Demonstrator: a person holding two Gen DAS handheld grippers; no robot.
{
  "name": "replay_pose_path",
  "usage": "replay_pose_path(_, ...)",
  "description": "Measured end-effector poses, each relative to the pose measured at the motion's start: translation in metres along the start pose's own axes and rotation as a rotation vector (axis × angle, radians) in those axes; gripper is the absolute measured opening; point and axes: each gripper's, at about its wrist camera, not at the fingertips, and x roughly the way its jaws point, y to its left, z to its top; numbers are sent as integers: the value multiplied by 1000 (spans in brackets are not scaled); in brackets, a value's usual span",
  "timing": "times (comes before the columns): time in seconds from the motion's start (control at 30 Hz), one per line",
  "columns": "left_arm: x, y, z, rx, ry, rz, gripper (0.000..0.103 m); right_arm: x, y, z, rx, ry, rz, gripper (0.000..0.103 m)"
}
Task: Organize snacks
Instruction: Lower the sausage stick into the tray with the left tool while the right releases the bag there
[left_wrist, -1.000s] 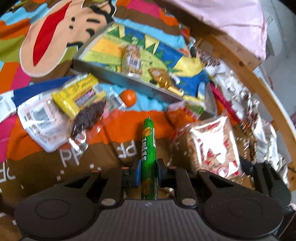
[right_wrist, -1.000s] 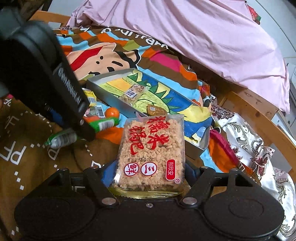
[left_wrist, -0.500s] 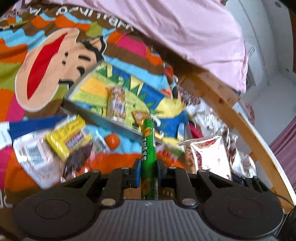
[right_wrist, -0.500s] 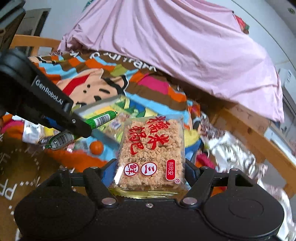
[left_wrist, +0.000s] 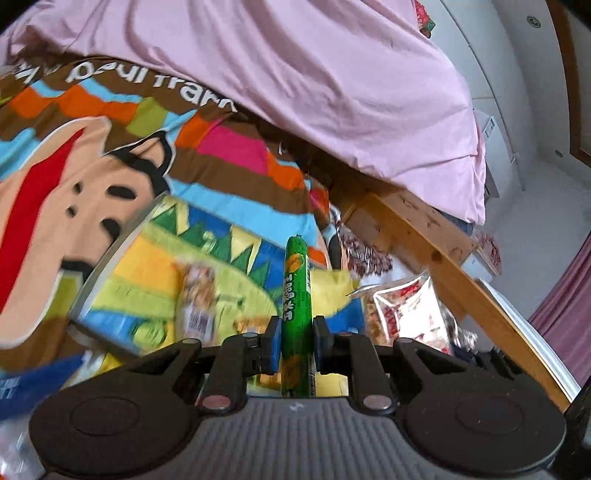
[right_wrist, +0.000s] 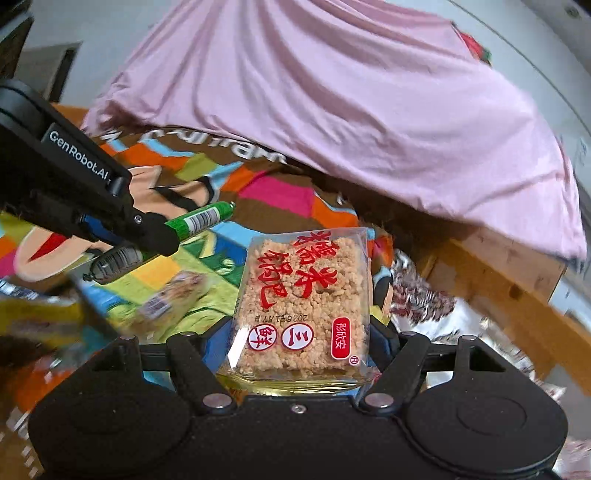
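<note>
My left gripper (left_wrist: 295, 332) is shut on a green sausage stick (left_wrist: 295, 291) and holds it in the air above the colourful tray (left_wrist: 122, 243). It also shows in the right wrist view (right_wrist: 199, 221), held by the left gripper (right_wrist: 155, 232). My right gripper (right_wrist: 303, 332) is shut on a clear pack of rice cracker with red lettering (right_wrist: 306, 295), held up over the tray's right end (right_wrist: 207, 295). A wrapped snack (left_wrist: 195, 302) lies in the tray.
The tray rests on a cartoon-print blanket (left_wrist: 92, 166) on a bed. A pink duvet (left_wrist: 295, 74) is heaped behind. A wooden bed frame (left_wrist: 424, 240) runs along the right. Loose snack packs (right_wrist: 37, 317) lie blurred at the left.
Both grippers have risen and moved forward over the tray with their snacks still held. The loose snacks on the blanket have dropped toward the bottom left of the views.
</note>
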Motion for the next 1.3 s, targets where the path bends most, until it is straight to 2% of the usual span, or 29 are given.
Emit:
replay_pose_path(0.17, 58, 5, 14, -12, 5, 19, 19, 39, -14, -7, 47, 38, -4, 75)
replay_pose_path(0.43, 122, 21, 6, -55, 70, 73, 19, 76, -26, -22, 139, 142, 21, 75)
replay_pose_path(0.57, 136, 21, 2, -31, 105, 112, 19, 85, -29, -28, 184, 206, 49, 76)
replay_pose_path(0.9, 149, 16, -11, 14, 172, 199, 19, 91, -26, -36, 200, 268, 82, 76)
replay_pose_path(1.03, 151, 16, -14, 25, 193, 228, 19, 91, -26, -38, 209, 280, 87, 82)
replay_pose_path(1.1, 147, 15, -13, 26, 181, 231, 26, 89, -29, -36, 216, 267, 75, 86)
replay_pose_path(1.17, 141, 16, -10, 10, 169, 230, 48, 84, -34, -33, 239, 252, 67, 87)
replay_pose_path(1.3, 125, 11, -3, 17, 141, 234, 55, 69, -45, -26, 291, 194, 47, 92)
